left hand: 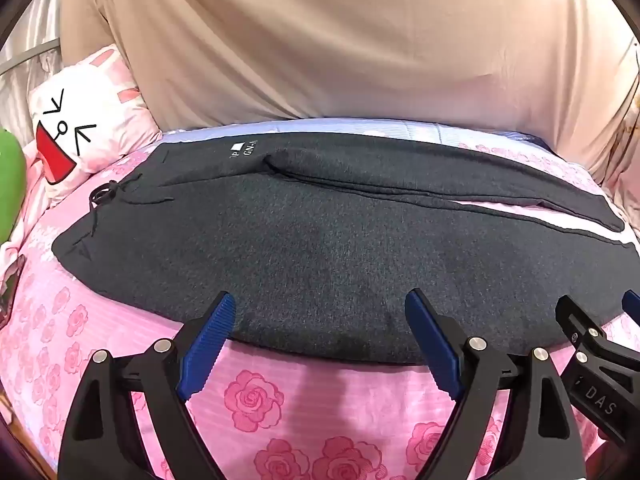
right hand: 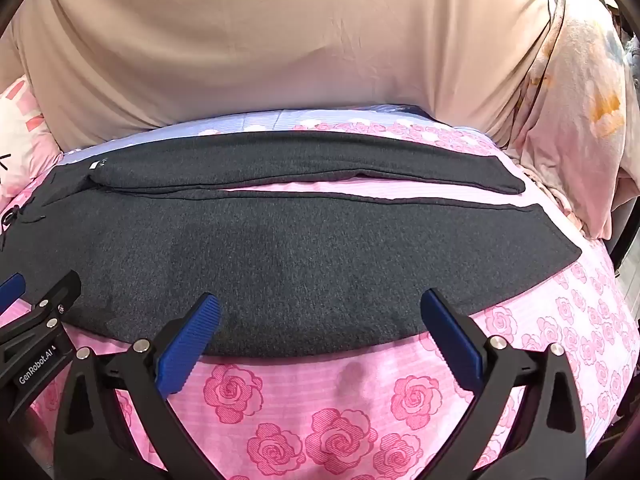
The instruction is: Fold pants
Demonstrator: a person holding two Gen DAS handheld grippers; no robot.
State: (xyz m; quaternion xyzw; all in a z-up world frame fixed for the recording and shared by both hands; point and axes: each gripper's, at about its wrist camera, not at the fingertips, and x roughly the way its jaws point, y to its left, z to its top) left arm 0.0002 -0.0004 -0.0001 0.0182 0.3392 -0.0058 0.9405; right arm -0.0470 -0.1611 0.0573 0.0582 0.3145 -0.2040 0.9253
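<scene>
Pink rose-print bed [left hand: 248, 396] carried dark grey knit pants [left hand: 320, 248], legs spread flat.
Left gripper [left hand: 320, 312] and right gripper [right hand: 320, 312] fingers gaped empty; a shallow pinch risked slipping.

A pink bedsheet [left hand: 256, 396] printed with roses covers the bed; a pale blue striped band [left hand: 320, 126] of it runs along the far edge, below a hanging beige cloth [left hand: 320, 40] that fills the background; at the far left a white pillow [left hand: 84, 120] with a cartoon face, a red mouth and pink rabbit ears leans by the cloth; a green shape [left hand: 10, 184] shows at the left border, too cropped to identify; at the far right a pale floral fabric [right hand: 580, 100] with orange patches hangs in folds.
</scene>
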